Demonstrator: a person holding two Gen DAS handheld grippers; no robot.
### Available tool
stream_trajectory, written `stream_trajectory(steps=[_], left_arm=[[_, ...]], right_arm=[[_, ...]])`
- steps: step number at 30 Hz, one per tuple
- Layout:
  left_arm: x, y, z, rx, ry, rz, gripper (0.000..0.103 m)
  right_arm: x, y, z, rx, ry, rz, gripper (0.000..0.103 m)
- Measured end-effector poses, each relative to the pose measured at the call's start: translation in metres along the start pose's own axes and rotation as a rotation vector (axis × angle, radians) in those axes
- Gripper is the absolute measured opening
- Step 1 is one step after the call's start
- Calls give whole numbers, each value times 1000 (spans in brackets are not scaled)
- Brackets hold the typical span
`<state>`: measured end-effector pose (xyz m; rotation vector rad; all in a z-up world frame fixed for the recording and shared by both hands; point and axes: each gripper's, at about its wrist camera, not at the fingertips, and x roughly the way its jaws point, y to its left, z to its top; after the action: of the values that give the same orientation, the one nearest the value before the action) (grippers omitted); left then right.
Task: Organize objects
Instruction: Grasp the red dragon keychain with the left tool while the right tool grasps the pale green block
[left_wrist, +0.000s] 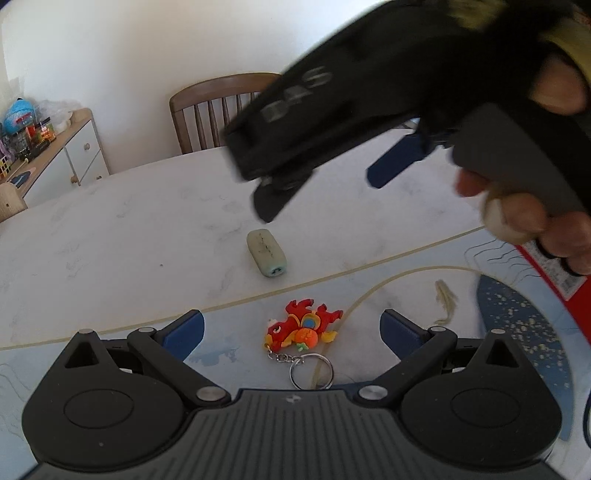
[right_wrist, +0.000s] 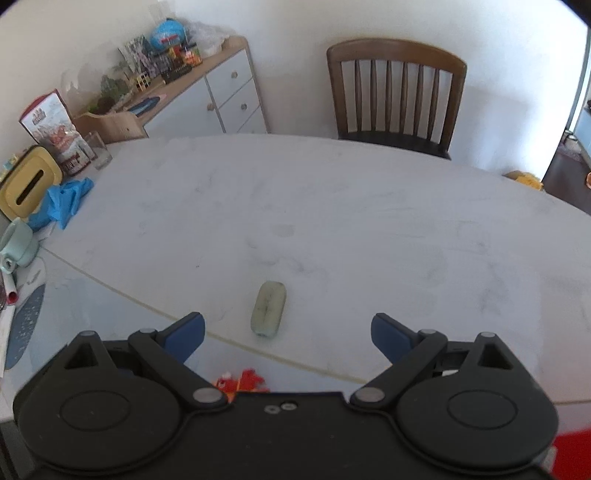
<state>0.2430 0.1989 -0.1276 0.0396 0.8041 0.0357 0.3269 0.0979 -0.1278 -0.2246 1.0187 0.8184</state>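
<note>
Keychain (left_wrist: 301, 328), red w/ orange bits & a metal ring, lies low centre of left wrist view, on the pale mat w/ blue patches (left_wrist: 424, 295), right between the spread blue fingertips of the left gripper (left_wrist: 291, 330): jaws wide, nothing pinched. Just above it, past the mat's edge, a pale green capsule-shaped thing (left_wrist: 266, 252) lies on the white table (left_wrist: 129, 221). Right gripper (left_wrist: 321, 195) comes in from upper right of that frame, blurred, a hand (left_wrist: 532, 218) on its handle, fingers apart & hanging over the capsule, not touching. Right wrist view: its jaws wide, empty, capsule centre frame between them but farther out, keychain peeking at the bottom edge. Wooden chair (right_wrist: 397, 96) top of frame, behind the table.
</note>
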Motion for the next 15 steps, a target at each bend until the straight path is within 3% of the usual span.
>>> stream_trajectory(steps=[8, 15], left_arm=[[23, -5, -2, 10, 13, 30, 100], [31, -7, -6, 14, 31, 31, 76]], right_arm=[[47, 10, 11, -27, 87, -11, 86], [64, 16, 9, -71, 127, -19, 70]])
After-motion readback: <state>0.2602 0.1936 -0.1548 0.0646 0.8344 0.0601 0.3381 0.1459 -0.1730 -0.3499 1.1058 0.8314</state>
